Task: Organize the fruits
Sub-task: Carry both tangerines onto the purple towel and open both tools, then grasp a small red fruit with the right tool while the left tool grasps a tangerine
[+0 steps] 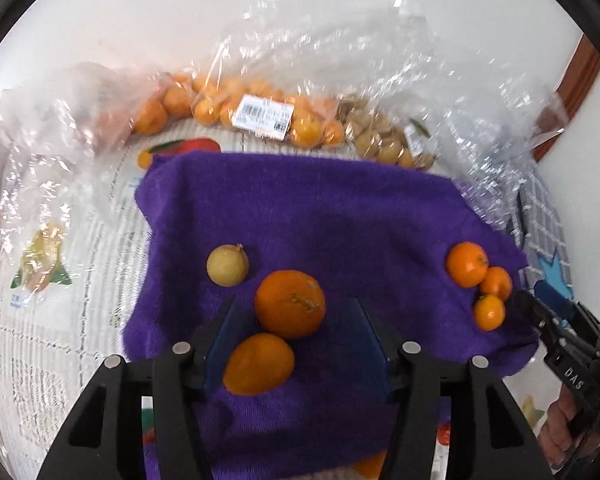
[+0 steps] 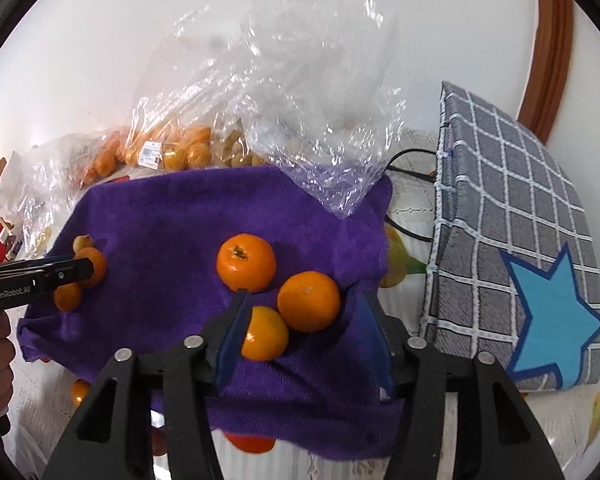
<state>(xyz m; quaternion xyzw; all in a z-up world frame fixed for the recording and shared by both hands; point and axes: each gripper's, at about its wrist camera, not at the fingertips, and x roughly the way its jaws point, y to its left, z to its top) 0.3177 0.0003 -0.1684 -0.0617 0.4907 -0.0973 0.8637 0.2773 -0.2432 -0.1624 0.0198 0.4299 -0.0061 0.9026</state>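
On the purple towel lie two clusters of fruit: a pale yellow fruit, a large orange and an oval orange sit together toward one side, while three small mandarins touch each other toward the towel's other edge. Over the first cluster the left gripper hangs with its jaws spread wide, the oval orange between them, ungrasped. Over the mandarins the right gripper is likewise released, and clear bags of oranges rest beyond the towel's far edge.
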